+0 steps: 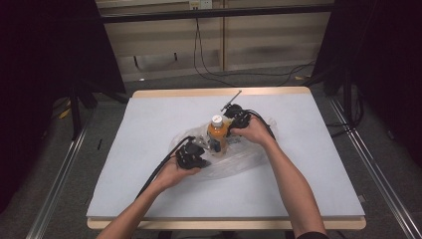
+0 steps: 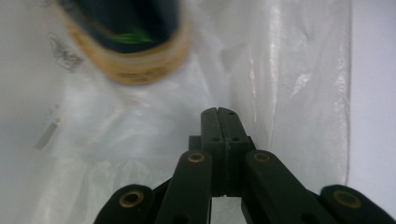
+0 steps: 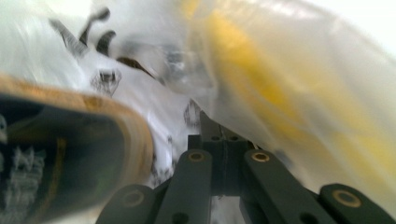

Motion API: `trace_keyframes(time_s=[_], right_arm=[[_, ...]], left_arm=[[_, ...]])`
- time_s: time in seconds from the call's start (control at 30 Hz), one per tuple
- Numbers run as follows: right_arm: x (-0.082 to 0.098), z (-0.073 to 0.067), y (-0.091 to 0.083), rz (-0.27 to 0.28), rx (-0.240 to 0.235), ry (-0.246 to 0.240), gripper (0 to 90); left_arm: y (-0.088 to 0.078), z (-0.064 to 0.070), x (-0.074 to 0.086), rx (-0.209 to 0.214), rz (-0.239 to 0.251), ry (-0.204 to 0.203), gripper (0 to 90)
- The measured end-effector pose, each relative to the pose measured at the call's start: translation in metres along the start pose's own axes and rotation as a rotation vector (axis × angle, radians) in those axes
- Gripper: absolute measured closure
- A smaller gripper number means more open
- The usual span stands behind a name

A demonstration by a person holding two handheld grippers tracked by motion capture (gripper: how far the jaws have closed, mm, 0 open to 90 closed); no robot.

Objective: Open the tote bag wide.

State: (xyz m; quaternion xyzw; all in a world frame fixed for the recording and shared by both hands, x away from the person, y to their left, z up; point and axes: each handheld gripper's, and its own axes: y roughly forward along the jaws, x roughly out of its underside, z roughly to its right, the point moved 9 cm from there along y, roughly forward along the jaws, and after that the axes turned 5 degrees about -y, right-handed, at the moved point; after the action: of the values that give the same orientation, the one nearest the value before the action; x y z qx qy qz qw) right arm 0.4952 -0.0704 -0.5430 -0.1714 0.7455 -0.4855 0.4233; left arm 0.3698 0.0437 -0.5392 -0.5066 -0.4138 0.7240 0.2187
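Observation:
A bottle of orange drink with a white cap and a dark label stands upright on a clear plastic bag in the middle of the table. My left gripper is low at the bottle's near left. In the left gripper view its jaws are pressed together over the bag, with the bottle's base ahead and to the left. My right gripper is at the bottle's far right. Its jaws are shut, and bag film drapes over the tips beside the bottle.
A pale grey-blue mat covers the wooden table. Black cables trail from both grippers, the left one running to the table's near edge. Dark curtains and metal rails flank the table, and a cable lies on the floor beyond.

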Motion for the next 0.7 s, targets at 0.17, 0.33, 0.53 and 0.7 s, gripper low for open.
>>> trace_keyframes(time_s=[0.17,0.33,0.53,0.7], right_arm=[[-0.008,0.007,0.004,0.009,0.014,0.021,90.0],[-0.022,0.017,0.010,0.026,0.046,0.035,90.0],[-0.031,0.027,0.014,0.037,0.076,0.058,90.0],[-0.036,0.032,0.016,0.044,0.102,0.071,90.0]], left_arm=[[0.003,0.030,0.002,0.025,-0.011,0.079,90.0],[0.003,0.049,0.008,0.059,0.003,0.111,90.0],[-0.003,0.069,0.019,0.093,-0.021,0.173,90.0],[-0.004,0.082,0.023,0.089,-0.015,0.208,90.0]])
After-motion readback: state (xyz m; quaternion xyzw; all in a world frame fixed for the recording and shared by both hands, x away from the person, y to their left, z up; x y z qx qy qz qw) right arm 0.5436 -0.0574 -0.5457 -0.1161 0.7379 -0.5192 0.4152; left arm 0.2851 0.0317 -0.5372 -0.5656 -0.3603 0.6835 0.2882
